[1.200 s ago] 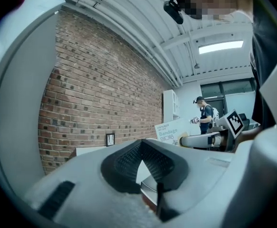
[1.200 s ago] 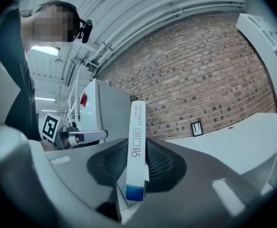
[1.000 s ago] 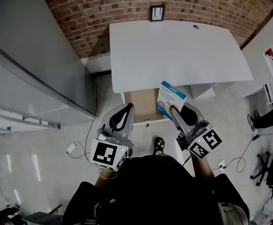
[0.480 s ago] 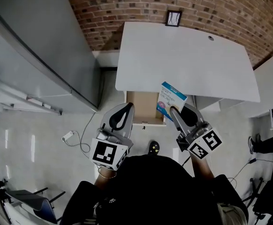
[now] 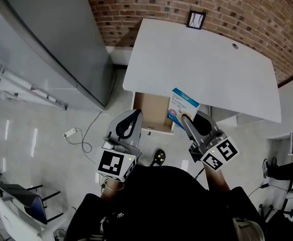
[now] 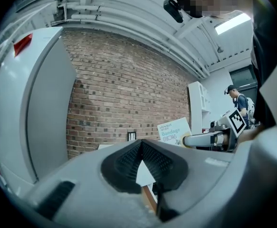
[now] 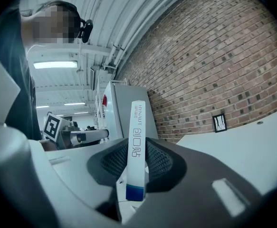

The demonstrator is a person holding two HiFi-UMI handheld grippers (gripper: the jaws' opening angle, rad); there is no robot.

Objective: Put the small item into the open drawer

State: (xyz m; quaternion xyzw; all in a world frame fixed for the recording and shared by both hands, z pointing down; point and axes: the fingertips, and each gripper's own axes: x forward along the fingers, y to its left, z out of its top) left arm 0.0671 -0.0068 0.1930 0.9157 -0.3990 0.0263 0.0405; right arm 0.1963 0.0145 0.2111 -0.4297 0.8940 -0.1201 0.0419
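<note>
Brown board lines the open drawer [image 5: 153, 112] in the head view, pulled out from under the near edge of the white table [image 5: 201, 64], which stands against a brick wall [image 5: 247, 9] beside a tall grey cabinet [image 5: 51, 44]. The right gripper [image 5: 187, 119] holds a blue and white bandage box [image 5: 182, 106] upright over the drawer's right edge, partly over the table's rim; the box is not in the drawer. The left gripper [image 5: 134, 113] hangs just at the drawer's left front corner, and a cable [image 5: 83, 137] lies on the floor to its left. In the left gripper view, the left gripper [image 6: 139, 148] has its ribbed pads meeting at the tips with nothing between them; the bandage box [image 6: 174, 129] shows beyond to the right, in front of the brick wall [image 6: 128, 89]. In the right gripper view, the right gripper [image 7: 137, 151] is clamped on the bandage box [image 7: 137, 122], seen edge-on and upright, a pad pressed to each broad face, blue end lowest.
</note>
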